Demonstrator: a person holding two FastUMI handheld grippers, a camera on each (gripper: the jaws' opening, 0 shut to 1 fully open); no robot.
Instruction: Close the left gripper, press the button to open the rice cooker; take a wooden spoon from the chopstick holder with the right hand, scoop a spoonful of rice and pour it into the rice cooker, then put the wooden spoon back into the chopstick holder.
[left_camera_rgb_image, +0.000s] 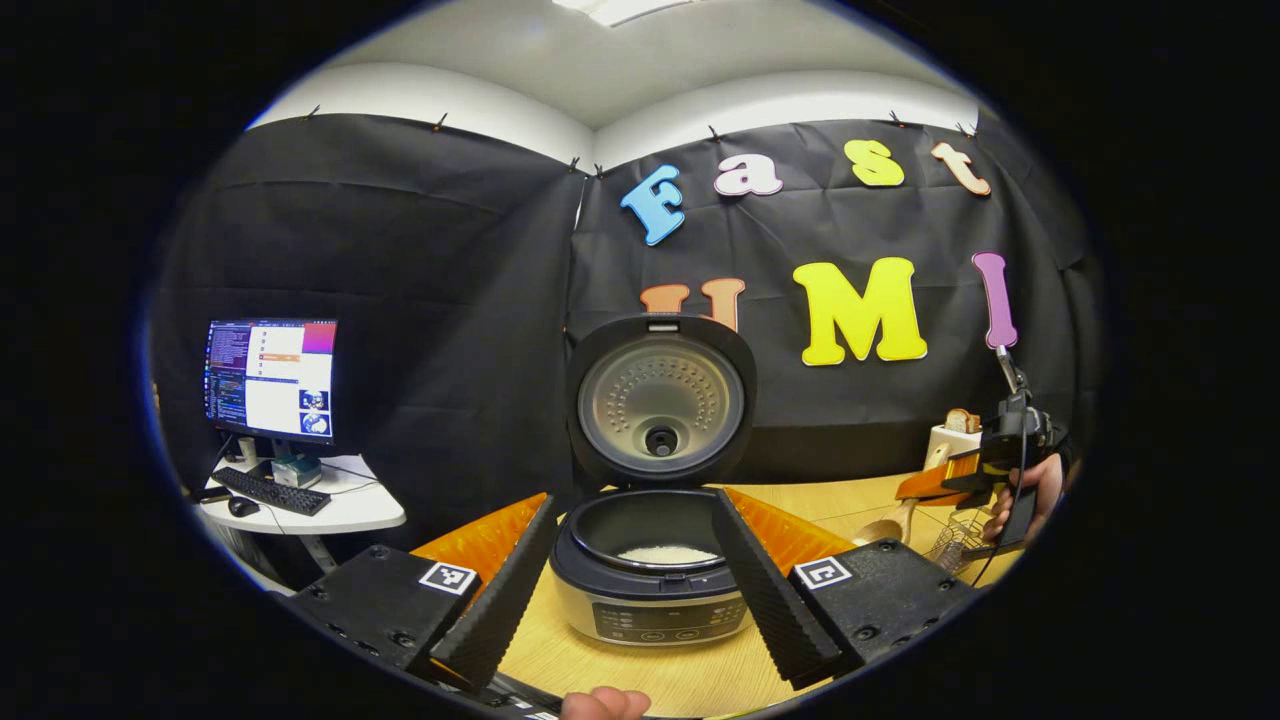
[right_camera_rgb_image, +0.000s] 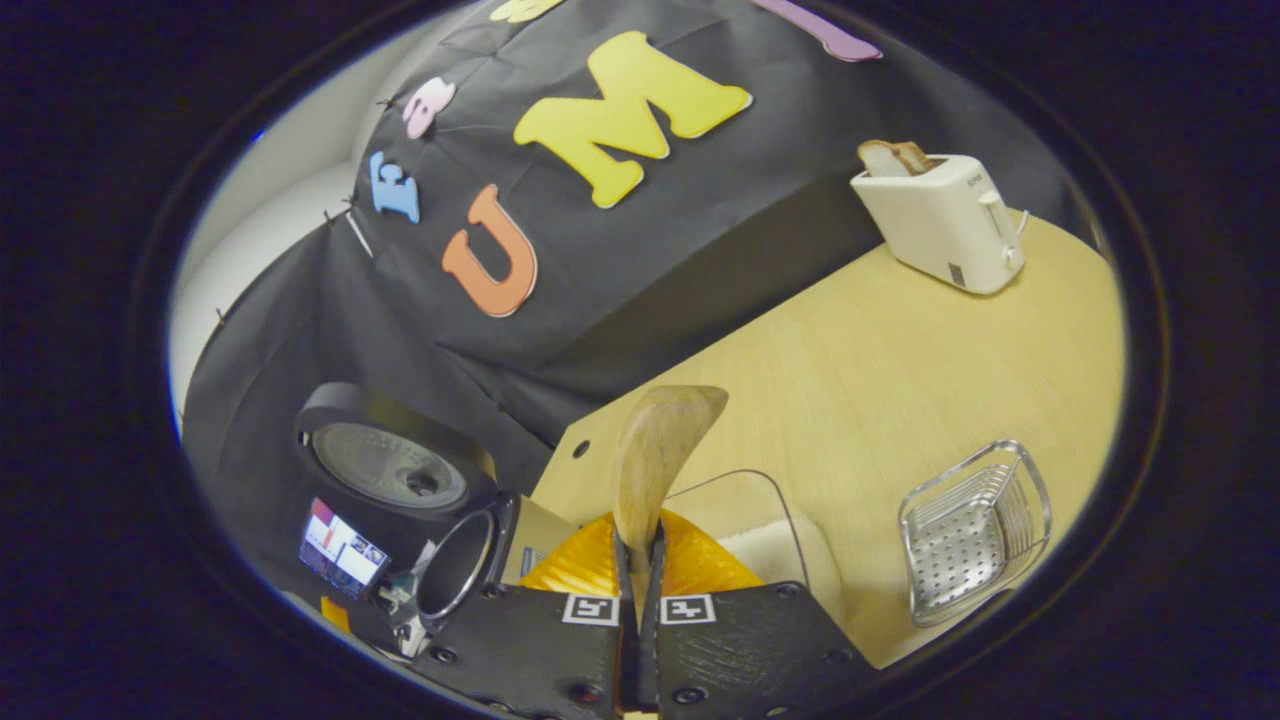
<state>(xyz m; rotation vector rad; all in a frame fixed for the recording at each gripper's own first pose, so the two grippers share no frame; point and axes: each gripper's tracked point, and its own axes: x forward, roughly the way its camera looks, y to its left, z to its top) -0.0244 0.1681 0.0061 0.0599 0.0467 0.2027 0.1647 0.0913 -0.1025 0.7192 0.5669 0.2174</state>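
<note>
One rice cooker (left_camera_rgb_image: 655, 590) stands on the bench (left_camera_rgb_image: 690, 675), directly ahead of the left hand-held gripper (left_camera_rgb_image: 637, 590). Its lid (left_camera_rgb_image: 660, 400) is raised fully upright and its inner pot holds a shallow layer of white rice (left_camera_rgb_image: 668, 554). The front control panel carries small markings, too small to read. The left hand-held gripper is released: its two fingers stand well apart, one to each side of the cooker, touching nothing. Each finger block bears one square black-and-white marker tag, two in all.

One wooden spoon (right_camera_rgb_image: 655, 465) is present. In the right gripper view, the right hand-held gripper (right_camera_rgb_image: 640, 560) is clenched on the spoon's handle, both fingers pressed against it, with the bowl pointing forward over the bench. This gripper also bears two marker tags. Just past its fingers sits one clear container (right_camera_rgb_image: 760, 530) with white contents. In the left gripper view the same gripper (left_camera_rgb_image: 985, 470) appears at the far right, held in a person's hand (left_camera_rgb_image: 1030, 490), with the spoon's bowl (left_camera_rgb_image: 882, 530) low over the bench, to the right of the cooker and apart from it.

One perforated metal holder (right_camera_rgb_image: 975, 530) sits on the bench to the right of the spoon, apart from it. One white toaster (right_camera_rgb_image: 945, 220) stands near the cloth wall with one slice of bread (right_camera_rgb_image: 895, 156) in its slot; a small mark on its side cannot be read.

One monitor (left_camera_rgb_image: 270, 380), one keyboard (left_camera_rgb_image: 270, 490) and one mouse (left_camera_rgb_image: 243, 506) occupy a separate white side table (left_camera_rgb_image: 365, 510) at the left.
</note>
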